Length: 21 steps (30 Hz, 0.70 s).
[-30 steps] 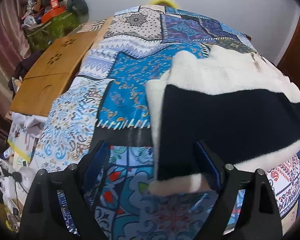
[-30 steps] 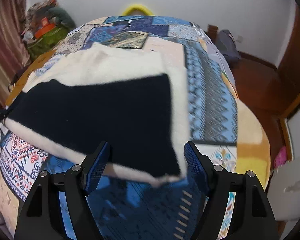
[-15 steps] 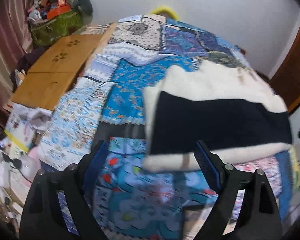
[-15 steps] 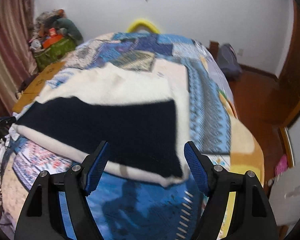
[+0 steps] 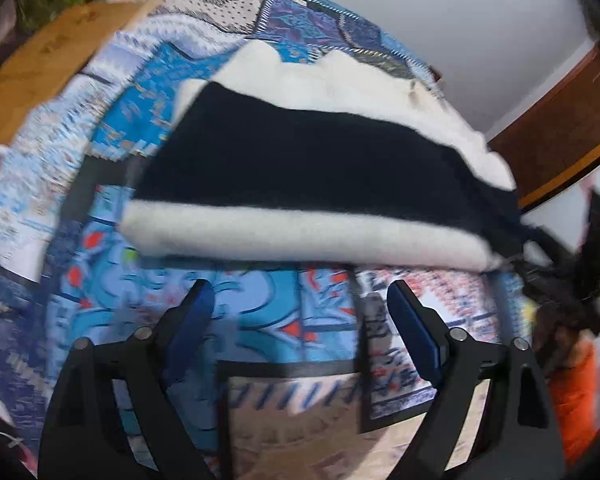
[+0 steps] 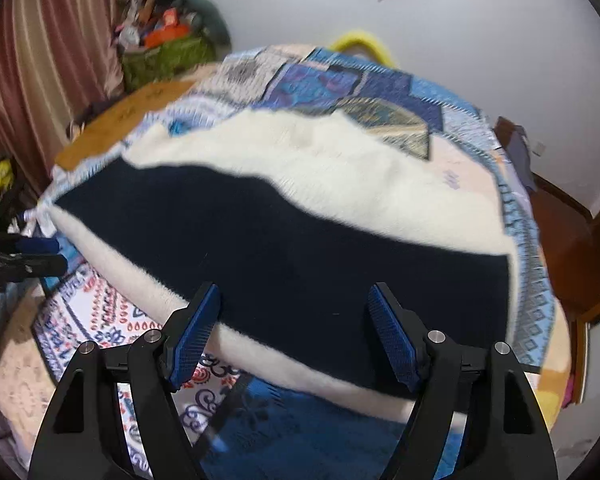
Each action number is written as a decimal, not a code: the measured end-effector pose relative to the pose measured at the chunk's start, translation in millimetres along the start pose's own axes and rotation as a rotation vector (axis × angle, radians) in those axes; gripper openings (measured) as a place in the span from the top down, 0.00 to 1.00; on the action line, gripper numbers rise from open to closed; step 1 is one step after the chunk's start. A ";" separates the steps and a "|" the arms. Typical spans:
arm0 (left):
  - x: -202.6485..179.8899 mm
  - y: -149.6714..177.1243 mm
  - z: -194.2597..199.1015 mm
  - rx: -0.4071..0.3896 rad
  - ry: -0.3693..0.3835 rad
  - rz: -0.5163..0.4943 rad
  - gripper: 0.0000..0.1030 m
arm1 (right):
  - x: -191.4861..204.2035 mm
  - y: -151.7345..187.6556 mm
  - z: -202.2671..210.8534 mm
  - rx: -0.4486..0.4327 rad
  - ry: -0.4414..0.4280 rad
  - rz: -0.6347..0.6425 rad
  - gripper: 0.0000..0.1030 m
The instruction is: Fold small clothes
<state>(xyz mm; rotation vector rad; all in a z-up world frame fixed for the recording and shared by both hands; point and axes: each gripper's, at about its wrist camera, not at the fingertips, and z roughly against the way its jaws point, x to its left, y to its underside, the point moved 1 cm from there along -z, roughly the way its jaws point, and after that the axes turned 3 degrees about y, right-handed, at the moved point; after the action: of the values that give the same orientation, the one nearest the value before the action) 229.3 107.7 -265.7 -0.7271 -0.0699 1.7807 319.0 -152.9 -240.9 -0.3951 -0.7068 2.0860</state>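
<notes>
A cream and navy fuzzy garment (image 5: 308, 168) lies folded flat on the patchwork bedspread (image 5: 260, 320); it also shows in the right wrist view (image 6: 300, 232). My left gripper (image 5: 300, 312) is open and empty, hovering short of the garment's near cream edge. My right gripper (image 6: 294, 312) is open and empty, its fingers over the near edge of the garment. The left gripper's tips (image 6: 40, 256) show at the far left of the right wrist view, beside the garment's left end.
A wooden board (image 6: 124, 120) lies along the bed's left side, with a green bag of clutter (image 6: 168, 52) behind it. A curtain (image 6: 48, 60) hangs at the left. A wooden door (image 5: 560, 120) and floor lie to the right. A yellow hoop (image 6: 364, 40) stands behind the bed.
Both grippers have let go of the garment's corners and pulled back from it. The left one has swung right toward the near edge. The garment lies flat.
</notes>
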 end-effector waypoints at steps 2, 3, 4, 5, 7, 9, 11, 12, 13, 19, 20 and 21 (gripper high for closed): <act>0.2 -3.1 -1.7 -0.006 0.040 0.024 0.13 | 3.2 1.6 -5.3 0.013 -0.004 0.005 0.29; 1.1 -6.4 -3.5 -0.004 0.073 0.038 0.13 | 3.3 2.0 -5.4 0.013 -0.008 0.001 0.29; 2.4 -9.9 -5.5 -0.002 0.101 0.056 0.13 | 1.5 1.9 -5.7 0.016 -0.019 -0.009 0.29; 4.4 -13.7 -7.3 -0.001 0.122 0.075 0.13 | -0.1 1.8 -6.1 0.021 -0.029 -0.017 0.29; 9.7 -22.9 -11.9 0.003 0.182 0.136 0.13 | -3.4 2.7 -7.6 0.028 -0.052 -0.038 0.29; 17.8 -33.5 -18.4 0.005 0.257 0.208 0.13 | -3.5 5.1 -7.9 0.029 -0.061 -0.046 0.29; 28.1 -42.6 -25.3 0.004 0.313 0.288 0.15 | -1.6 6.1 -7.7 0.026 -0.057 -0.046 0.29; 33.8 -47.5 -28.9 0.002 0.330 0.329 0.17 | -0.8 6.3 -7.6 0.025 -0.055 -0.046 0.29; 37.9 -52.2 -31.8 0.001 0.335 0.358 0.22 | -0.3 6.3 -7.7 0.024 -0.055 -0.046 0.29; 63.2 -67.4 -41.4 -0.015 0.262 0.498 0.66 | -0.5 6.1 -5.1 0.029 -0.066 -0.056 0.29; 66.5 -67.2 -40.6 -0.016 0.263 0.522 0.71 | -0.7 5.6 -4.4 0.030 -0.071 -0.055 0.29; 67.3 -67.6 -36.6 -0.021 0.257 0.518 0.72 | -0.5 5.4 -3.1 0.031 -0.078 -0.055 0.29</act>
<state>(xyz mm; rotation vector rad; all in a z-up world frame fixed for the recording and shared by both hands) 294.7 179.4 -297.6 -1.0515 0.2982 2.1554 317.4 -154.8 -246.7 -0.2746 -0.7221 2.0669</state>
